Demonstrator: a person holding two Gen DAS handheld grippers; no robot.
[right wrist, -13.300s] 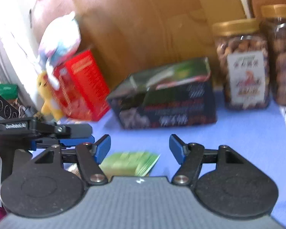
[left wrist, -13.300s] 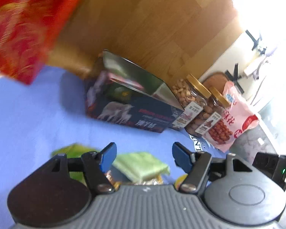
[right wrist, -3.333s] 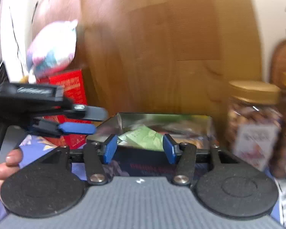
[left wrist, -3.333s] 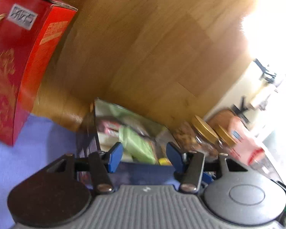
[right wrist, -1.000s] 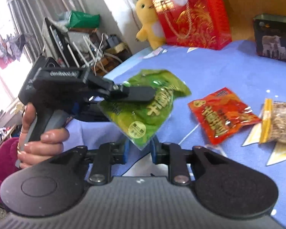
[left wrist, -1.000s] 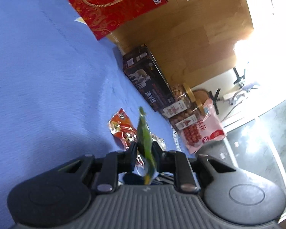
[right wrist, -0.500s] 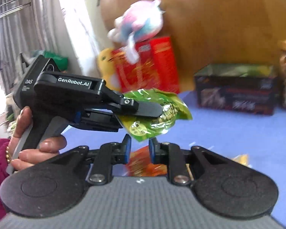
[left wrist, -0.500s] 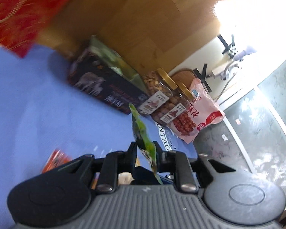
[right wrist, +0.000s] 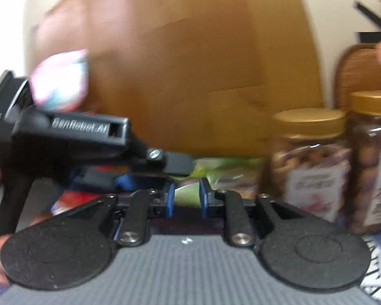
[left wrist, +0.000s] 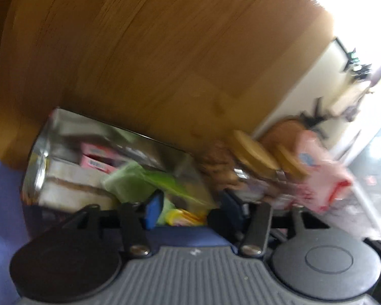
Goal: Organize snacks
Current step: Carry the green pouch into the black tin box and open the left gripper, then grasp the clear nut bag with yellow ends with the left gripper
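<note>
Snacks fill the open metal tin [left wrist: 45, 157], the landmark here: pink boxes [left wrist: 96, 158] lie toward its left end, a green packet [left wrist: 144, 180] rests on top near its middle, and a yellow packet [left wrist: 181, 217] sits at its near edge. Behind the tin rises a wooden panel [left wrist: 165, 50]; to its right stand two gold-lidded nut jars [right wrist: 310, 162], then a pink bag [left wrist: 322, 175], all blurred. The tin stands on a blue-covered surface [left wrist: 2, 203]. Just above the tin's near edge the left hand-held gripper [left wrist: 190, 207] has its jaws opening, about half apart, the green packet lying loose between and beyond them, not pinched. The right hand-held gripper [right wrist: 186, 199], in front of the tin, has jaws nearly closed but opening, with nothing gripped.
</note>
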